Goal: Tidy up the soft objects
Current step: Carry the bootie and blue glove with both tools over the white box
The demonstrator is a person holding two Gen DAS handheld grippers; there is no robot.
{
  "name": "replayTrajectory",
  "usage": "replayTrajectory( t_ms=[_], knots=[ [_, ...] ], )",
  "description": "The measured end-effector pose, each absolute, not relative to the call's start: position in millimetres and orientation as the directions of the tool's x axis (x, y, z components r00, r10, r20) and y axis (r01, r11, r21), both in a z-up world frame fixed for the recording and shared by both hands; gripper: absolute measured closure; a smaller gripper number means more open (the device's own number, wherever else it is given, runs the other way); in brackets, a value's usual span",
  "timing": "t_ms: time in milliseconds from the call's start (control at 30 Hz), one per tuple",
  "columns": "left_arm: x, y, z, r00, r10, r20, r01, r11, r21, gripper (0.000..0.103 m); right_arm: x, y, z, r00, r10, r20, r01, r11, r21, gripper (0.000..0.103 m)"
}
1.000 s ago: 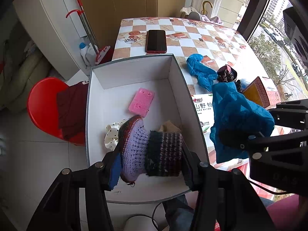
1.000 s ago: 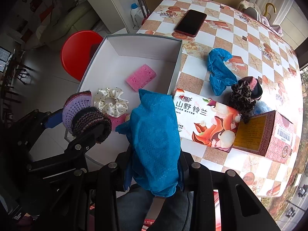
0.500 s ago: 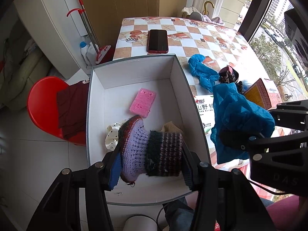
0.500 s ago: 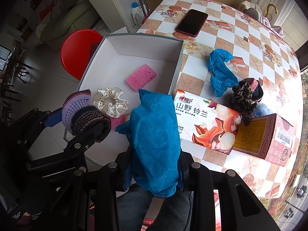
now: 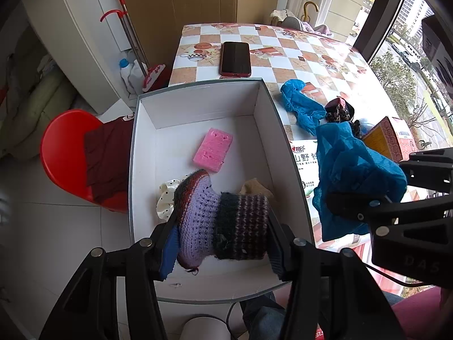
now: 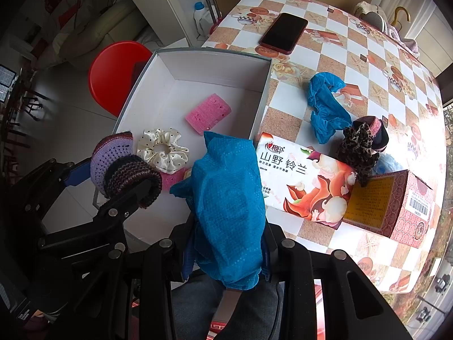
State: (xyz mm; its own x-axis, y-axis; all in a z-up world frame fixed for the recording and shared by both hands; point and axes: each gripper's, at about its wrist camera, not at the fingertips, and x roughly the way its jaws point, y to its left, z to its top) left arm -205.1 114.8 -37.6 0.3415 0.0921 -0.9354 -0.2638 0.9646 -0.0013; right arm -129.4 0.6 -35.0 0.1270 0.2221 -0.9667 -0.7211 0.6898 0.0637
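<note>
Claws are both loaded at this moment. The left claw [image 5: 220, 240] is clenched on a knitted purple sock [image 5: 218, 221] and holds it above the near end of the white box [image 5: 198, 93]. The right claw [image 6: 226, 255] is clenched on a blue cloth [image 6: 229, 206], which hangs over the box's right wall, near the counter [image 6: 368, 65].

Inside the box lie already a pink sponge [image 5: 213, 150], a dotted scrunchie [image 6: 162, 148] and some further soft pieces, partly hidden.

On the counter are left a second blue cloth [image 6: 325, 107] and a leopard scrunchie [image 6: 359, 147] resting on a dark round item, beside the tissue pack [image 6: 303, 181].

By this judgement the task is about half done: two items wait for release, and at least two for collecting.
</note>
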Motion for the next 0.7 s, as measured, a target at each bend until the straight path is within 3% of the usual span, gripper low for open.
replayTrajectory(
  t_ms=[700],
  knots=[
    [-202.5, 124.2, -44.7, 0.31, 0.121, -0.943, -0.293, 0.956, 0.027, 0.046, -122.8, 2.6, -37.0, 0.107, 0.237, -0.966, -0.717, 0.691, 0.09, 0.067]
  ],
)
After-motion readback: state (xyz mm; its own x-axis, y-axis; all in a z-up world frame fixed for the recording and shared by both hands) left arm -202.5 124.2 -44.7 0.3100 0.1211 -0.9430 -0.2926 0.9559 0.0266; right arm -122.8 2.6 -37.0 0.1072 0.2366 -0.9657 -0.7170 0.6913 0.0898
